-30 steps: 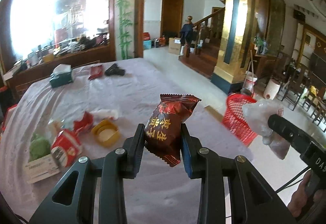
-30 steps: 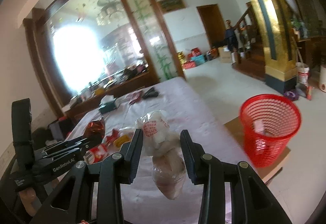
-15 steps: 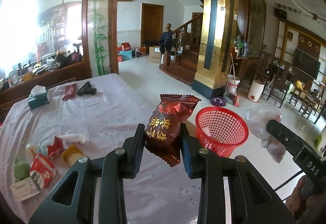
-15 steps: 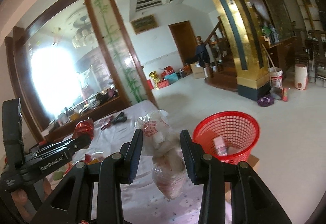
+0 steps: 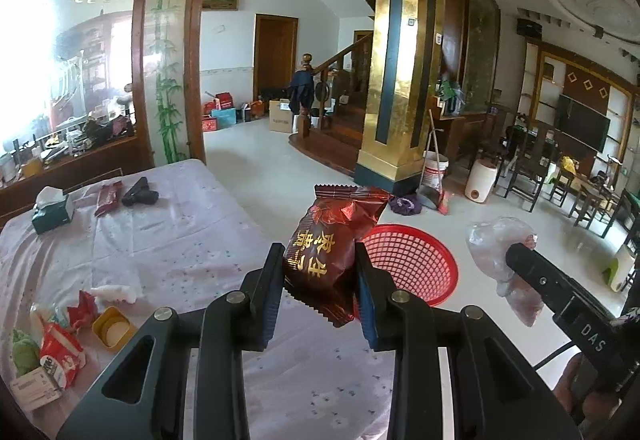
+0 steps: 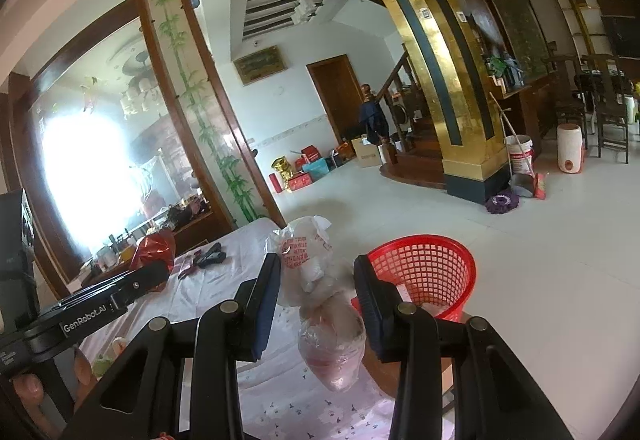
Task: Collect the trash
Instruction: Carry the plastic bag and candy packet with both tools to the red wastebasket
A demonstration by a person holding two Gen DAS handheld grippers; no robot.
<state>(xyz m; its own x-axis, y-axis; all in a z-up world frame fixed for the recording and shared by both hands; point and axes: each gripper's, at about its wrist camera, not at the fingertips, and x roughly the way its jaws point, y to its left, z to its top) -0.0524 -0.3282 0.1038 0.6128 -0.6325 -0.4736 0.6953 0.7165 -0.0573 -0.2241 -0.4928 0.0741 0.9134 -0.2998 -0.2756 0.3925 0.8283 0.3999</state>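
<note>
Left gripper (image 5: 318,276) clamped on a dark red foil snack packet (image 5: 328,252); right gripper (image 6: 316,298) clamped on a knotted clear plastic bag (image 6: 320,304). Beyond, a red mesh plastic basket (image 6: 436,272) on the floor past the cloth-covered table (image 5: 160,240), with loose wrappers (image 5: 60,344) left.

My table (image 5: 168,240), pale floral cloth: tissue box (image 5: 52,210), black object (image 5: 140,194), wrappers (image 5: 60,352), yellow lid (image 5: 113,329) on it.
</note>
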